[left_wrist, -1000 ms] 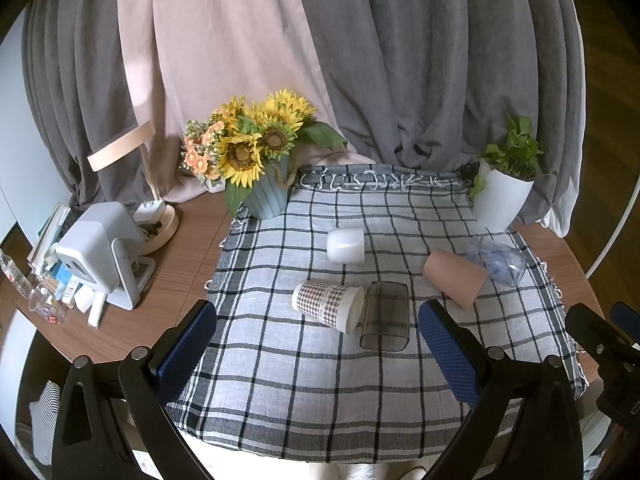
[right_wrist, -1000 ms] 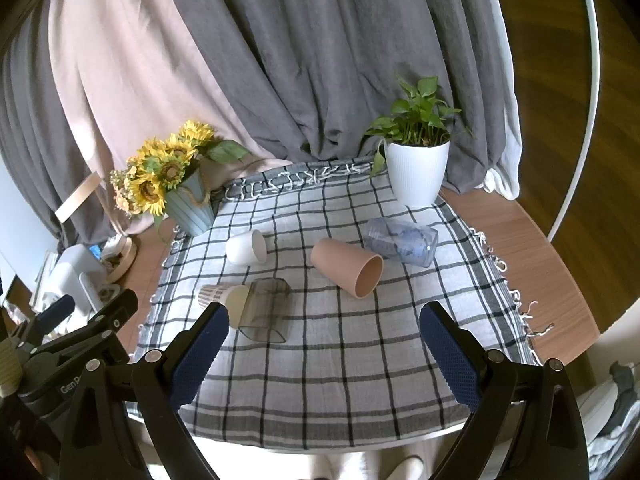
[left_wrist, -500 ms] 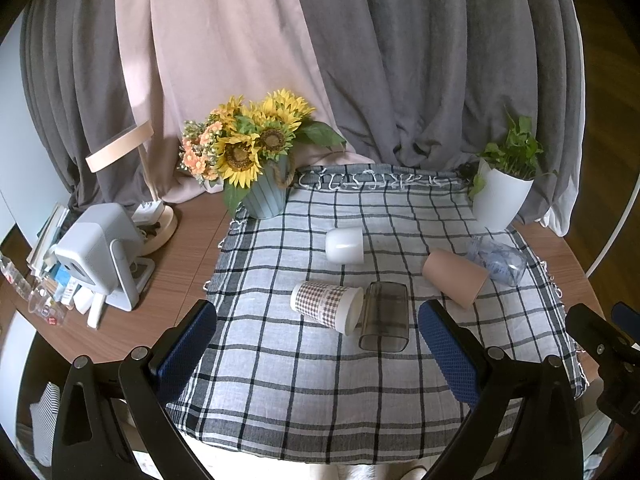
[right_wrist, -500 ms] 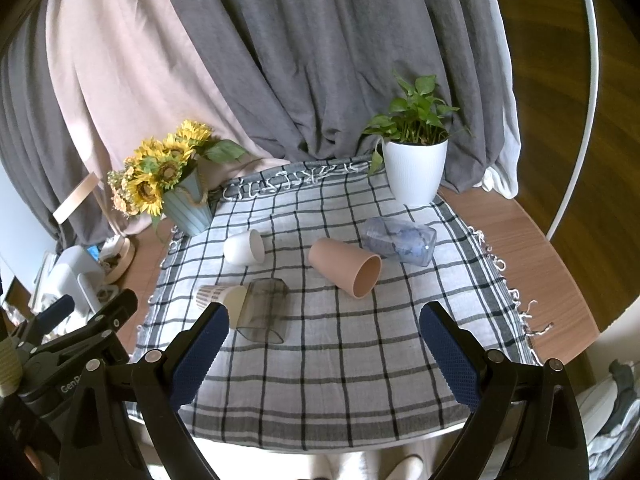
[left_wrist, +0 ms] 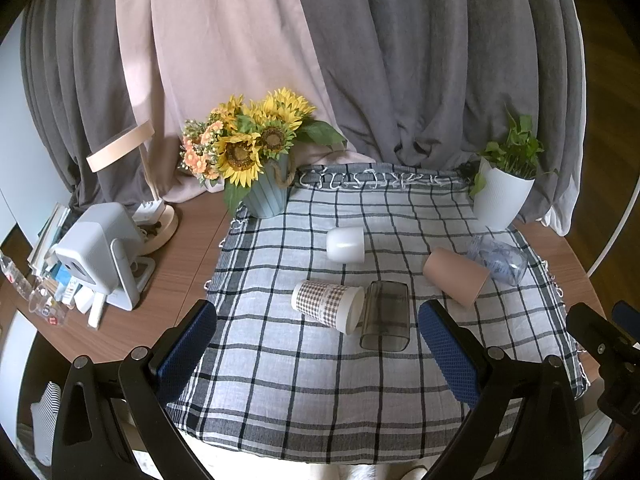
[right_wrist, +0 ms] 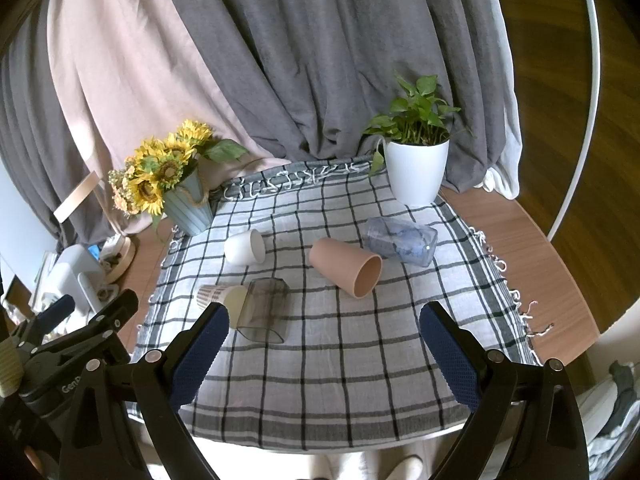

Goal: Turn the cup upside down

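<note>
Several cups lie on their sides on a checked cloth [left_wrist: 304, 380] [right_wrist: 320, 368]. A checked paper cup [left_wrist: 326, 306] [right_wrist: 218, 295] touches a smoky clear tumbler [left_wrist: 385, 316] [right_wrist: 266, 310]. A white cup [left_wrist: 346, 244] [right_wrist: 245, 246], a tan cup [left_wrist: 456, 276] [right_wrist: 346, 266] and a clear bluish cup [left_wrist: 496, 257] [right_wrist: 402, 241] lie farther back. My left gripper [left_wrist: 318, 354] is open and empty near the front edge. My right gripper [right_wrist: 324, 354] is open and empty beside it, to its right.
A sunflower vase [left_wrist: 266, 188] [right_wrist: 188, 204] stands at the back left, a white plant pot [left_wrist: 502, 198] [right_wrist: 418, 172] at the back right. A white device [left_wrist: 100, 252] and a desk lamp [left_wrist: 154, 216] stand on the wooden table [left_wrist: 176, 272] left of the cloth. Curtains hang behind.
Both views have shifted very slightly. No cup has moved and both grippers stay open.
</note>
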{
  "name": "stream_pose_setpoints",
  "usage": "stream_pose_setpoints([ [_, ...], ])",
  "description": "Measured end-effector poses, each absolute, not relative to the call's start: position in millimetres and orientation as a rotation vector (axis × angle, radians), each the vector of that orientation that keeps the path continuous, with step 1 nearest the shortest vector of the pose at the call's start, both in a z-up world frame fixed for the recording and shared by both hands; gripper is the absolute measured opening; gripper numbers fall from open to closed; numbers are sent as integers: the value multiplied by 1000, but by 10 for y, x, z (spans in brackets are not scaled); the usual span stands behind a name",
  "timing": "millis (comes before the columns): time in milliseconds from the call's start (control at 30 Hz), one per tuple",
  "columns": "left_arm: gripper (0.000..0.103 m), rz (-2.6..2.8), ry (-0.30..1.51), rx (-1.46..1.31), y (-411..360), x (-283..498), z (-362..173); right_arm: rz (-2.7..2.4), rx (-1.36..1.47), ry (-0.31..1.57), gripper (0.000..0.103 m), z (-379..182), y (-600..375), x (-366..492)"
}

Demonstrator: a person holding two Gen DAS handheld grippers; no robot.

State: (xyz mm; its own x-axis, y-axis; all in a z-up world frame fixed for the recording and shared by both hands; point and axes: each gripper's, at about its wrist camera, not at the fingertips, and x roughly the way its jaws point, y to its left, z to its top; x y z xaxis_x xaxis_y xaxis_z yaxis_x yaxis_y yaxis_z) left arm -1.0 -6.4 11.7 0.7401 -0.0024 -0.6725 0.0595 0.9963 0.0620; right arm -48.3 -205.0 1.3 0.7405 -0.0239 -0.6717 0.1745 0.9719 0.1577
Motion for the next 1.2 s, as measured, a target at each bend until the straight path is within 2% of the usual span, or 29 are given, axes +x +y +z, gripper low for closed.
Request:
stream_pose_setpoints([
  [333,103,-14,794,66,-113,75,15,-99,228,750,97,-27,-2074,-443],
  [600,103,53,880,52,-280,332,-244,-61,236,833,97,-336,-2270,-113],
  [833,103,108,943,54,-403,639,-423,15,200,962,97,-483,-2445,425],
  [1200,103,129,1017,50,-578,1191,-614,126,78,1268,96,-889,-2478,1504],
])
